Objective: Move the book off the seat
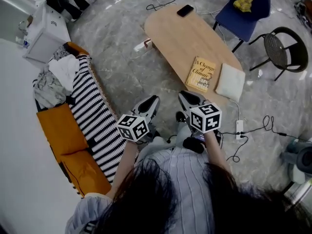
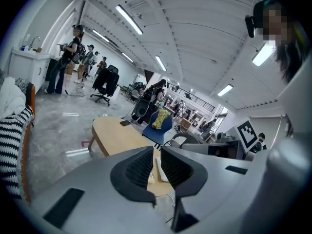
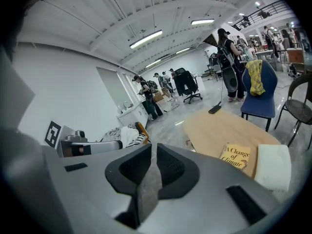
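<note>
A yellow book (image 1: 201, 74) lies flat on the light wooden table (image 1: 180, 33), next to a white cushion (image 1: 230, 81); the right gripper view also shows the book (image 3: 236, 156) there. Both grippers are held close in front of the person, short of the table's near end. My left gripper (image 1: 150, 105) (image 2: 157, 154) shows a narrow gap between its jaws, and nothing is in it. My right gripper (image 1: 189, 99) (image 3: 153, 151) is shut and empty. The seat, an orange sofa (image 1: 63, 130) with a striped blanket (image 1: 95, 116), is at the left; no book shows on it.
A dark phone (image 1: 185, 10) lies on the table's far end. Behind the table stand a blue chair (image 1: 243, 13) with a yellow cloth and a black round chair (image 1: 282, 48). A power strip (image 1: 239, 126) with cables lies on the floor. Clothes are piled on the sofa's far end (image 1: 56, 77).
</note>
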A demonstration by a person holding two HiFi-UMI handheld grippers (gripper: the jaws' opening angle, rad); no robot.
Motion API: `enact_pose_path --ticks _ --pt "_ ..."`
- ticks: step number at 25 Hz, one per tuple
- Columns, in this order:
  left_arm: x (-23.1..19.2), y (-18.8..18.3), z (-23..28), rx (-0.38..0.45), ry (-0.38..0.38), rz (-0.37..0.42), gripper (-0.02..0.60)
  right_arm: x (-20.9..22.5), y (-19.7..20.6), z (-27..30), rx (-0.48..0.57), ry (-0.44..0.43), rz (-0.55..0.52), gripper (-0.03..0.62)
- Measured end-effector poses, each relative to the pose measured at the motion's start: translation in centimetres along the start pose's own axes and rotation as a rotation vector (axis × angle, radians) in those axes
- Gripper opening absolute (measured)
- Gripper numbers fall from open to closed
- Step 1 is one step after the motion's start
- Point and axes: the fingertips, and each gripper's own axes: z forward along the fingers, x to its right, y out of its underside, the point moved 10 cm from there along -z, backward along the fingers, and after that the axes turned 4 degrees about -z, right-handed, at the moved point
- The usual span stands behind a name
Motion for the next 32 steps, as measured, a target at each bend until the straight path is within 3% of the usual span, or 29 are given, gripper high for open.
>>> enact_pose_path --ticks 7,16,24,32 --pt "-3.4 0.4 -6.0 -0.009 0.026 0.019 0.057 -7.0 2.1 1.2 0.038 0.016 0.035 0.044" --pt "-5.1 1.3 -11.9 -0.014 0.123 0.068 0.057 -14.0 5.0 1.2 0.090 0.066 0.059 0.043" --pt "-5.7 1.7 -14.5 0.000 0.193 0.103 0.057 -18.1 6.3 0.9 0.118 0.088 0.033 0.040" --pt "-6.1 2.4 -16.8 0.023 0.205 0.104 0.057 -20.1 6.9 0.7 0.121 0.100 0.016 0.040"
